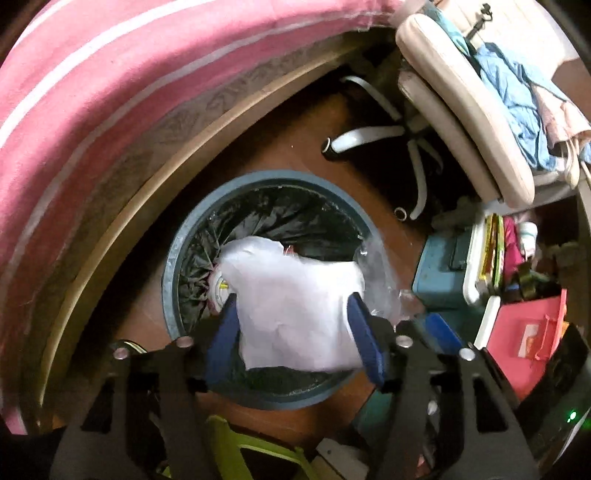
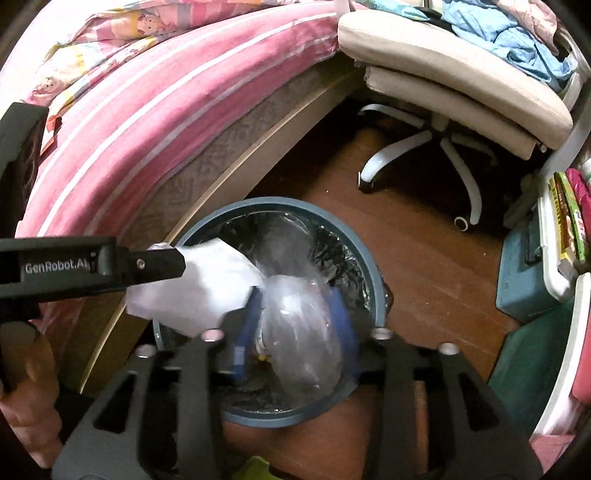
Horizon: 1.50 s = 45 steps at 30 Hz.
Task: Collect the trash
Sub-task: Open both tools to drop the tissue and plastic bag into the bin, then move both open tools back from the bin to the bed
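Both tongs over the round blue-grey plastic bin (image 1: 173, 254) with the black bag liner (image 1: 295, 218), pointing steeply down into it.

Surroundings: the pink white-striped bedcover (image 1: 110, 92) and wooden bed frame (image 1: 122, 206) run close along the bin's left side. Ahead and right of the tongs, well apart, is the beige swivel chair on a white star base (image 2: 424, 147) with blue cloth (image 2: 509, 33) heaped on it. On the right, a teal box (image 2: 524, 273) and stacked containers stand near the bin. Nothing blocks the bin mouth.

Left gripper (image 1: 295, 314): blue fingers (image 1: 364, 339) spread, crumpled white paper sheet (image 1: 295, 295) between them over the bin mouth. Whether the pads press it, I can't tell. Its long axis runs roughly across the fingers, upper end reaching toward the far-left liner.

Right gripper (image 2: 299, 325): fingers spread, crumpled clear plastic bag (image 2: 303, 317) between them, blurred, long axis roughly along the fingers, into the bin. Contact unclear.

In the right wrist view the left tong's black body enters from the left, the paper at its tip beside the bag.
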Tool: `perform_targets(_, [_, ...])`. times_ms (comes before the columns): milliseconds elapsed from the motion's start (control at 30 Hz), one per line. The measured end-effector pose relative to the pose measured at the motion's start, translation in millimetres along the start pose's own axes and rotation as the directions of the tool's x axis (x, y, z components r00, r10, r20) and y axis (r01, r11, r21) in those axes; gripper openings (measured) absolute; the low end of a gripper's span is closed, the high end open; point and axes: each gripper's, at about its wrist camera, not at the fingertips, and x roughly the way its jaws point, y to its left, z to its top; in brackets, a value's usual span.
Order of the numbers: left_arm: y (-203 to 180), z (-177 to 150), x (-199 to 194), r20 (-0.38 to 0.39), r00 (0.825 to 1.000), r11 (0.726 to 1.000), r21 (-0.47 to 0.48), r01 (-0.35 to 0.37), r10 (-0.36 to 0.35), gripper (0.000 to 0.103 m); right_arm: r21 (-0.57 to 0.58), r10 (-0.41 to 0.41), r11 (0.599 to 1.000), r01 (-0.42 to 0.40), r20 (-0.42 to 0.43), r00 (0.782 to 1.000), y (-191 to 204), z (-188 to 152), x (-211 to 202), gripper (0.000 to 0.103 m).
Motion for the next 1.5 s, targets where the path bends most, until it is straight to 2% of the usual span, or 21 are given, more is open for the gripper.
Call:
perform_targets(200, [-1.1,2.4,-9.7,0.031,0.999,1.000,-0.015,0.010,-0.009,0.073,-0.009,-0.018,1.000,0.018,0.035,0.999,3.0,4.5,-12.4,0.067])
perform_targets(300, [0.1,1.9,-19.6,0.055,0.998,1.000,-0.025,0.010,-0.009,0.074,-0.004,-0.028,1.000,0.028,0.064,0.998,6.2,7.2,-25.2,0.074])
perform_targets(433, [4.2,1.3,-42.1,0.108,0.994,0.998,-0.056,0.019,-0.013,0.078,0.002,-0.008,1.000,0.007,0.109,0.994,13.7,13.8,-50.1,0.077])
perform_targets(533, [7.7,-0.8,-64.8,0.153,0.988,0.996,-0.078,0.041,-0.029,0.084,-0.018,0.018,1.000,-0.016,0.161,0.987,27.7,22.8,-74.7,0.079])
perform_targets(633, [14.2,-5.2,-88.3,0.184,0.981,0.990,-0.119,0.075,-0.052,0.084,-0.049,0.039,0.998,-0.030,0.200,0.979,43.0,30.6,-93.2,0.082])
perform_targets(800, [32.8,-17.0,-138.7,0.265,0.962,0.982,-0.148,0.114,-0.072,0.087,-0.114,0.092,0.991,-0.063,0.264,0.960,78.1,41.2,-130.7,0.085])
perform_targets(900, [52.1,-26.8,-180.3,0.375,0.925,0.975,-0.174,0.135,-0.061,0.087,-0.156,0.139,0.983,-0.096,0.294,0.946,101.8,45.6,-152.6,0.085])
perform_targets(1000, [70.4,-32.8,-209.8,0.449,0.892,0.965,-0.203,0.165,-0.058,0.087,-0.193,0.191,0.972,-0.134,0.315,0.930,126.6,51.2,-170.8,0.086])
perform_targets(1133, [102.6,-40.8,-254.5,0.547,0.836,0.953,-0.232,0.193,-0.036,0.087,-0.253,0.279,0.946,-0.201,0.329,0.902,175.5,62.0,-192.8,0.086])
perform_targets(1200, [116.6,-42.7,-271.7,0.582,0.812,0.947,-0.244,0.208,-0.029,0.087,-0.278,0.308,0.935,-0.218,0.336,0.890,193.5,64.8,-199.3,0.087])
perform_targets(1233, [131.6,-44.3,-285.0,0.604,0.797,0.938,-0.261,0.230,-0.027,0.087,-0.303,0.338,0.923,-0.238,0.341,0.877,213.6,69.0,-204.2,0.087])
perform_targets(1300, [153.4,-48.2,-301.1,0.629,0.777,0.921,-0.290,0.259,-0.021,0.087,-0.326,0.367,0.910,-0.257,0.343,0.865,234.2,71.2,-206.4,0.088])
perform_targets(1333, [171.8,-51.1,-313.9,0.651,0.759,0.906,-0.311,0.287,-0.017,0.087,-0.343,0.386,0.900,-0.268,0.344,0.856,250.6,73.7,-208.4,0.088])
perform_targets(1433, [207.7,-57.4,-338.4,0.682,0.731,0.888,-0.349,0.299,0.023,0.087,-0.380,0.445,0.870,-0.315,0.326,0.834,300.9,81.2,-207.2,0.089])
perform_targets(1500, [234.9,-61.1,-354.7,0.695,0.716,0.885,-0.375,0.277,0.070,0.087,-0.394,0.468,0.856,-0.334,0.319,0.824,324.8,83.7,-206.6,0.089])
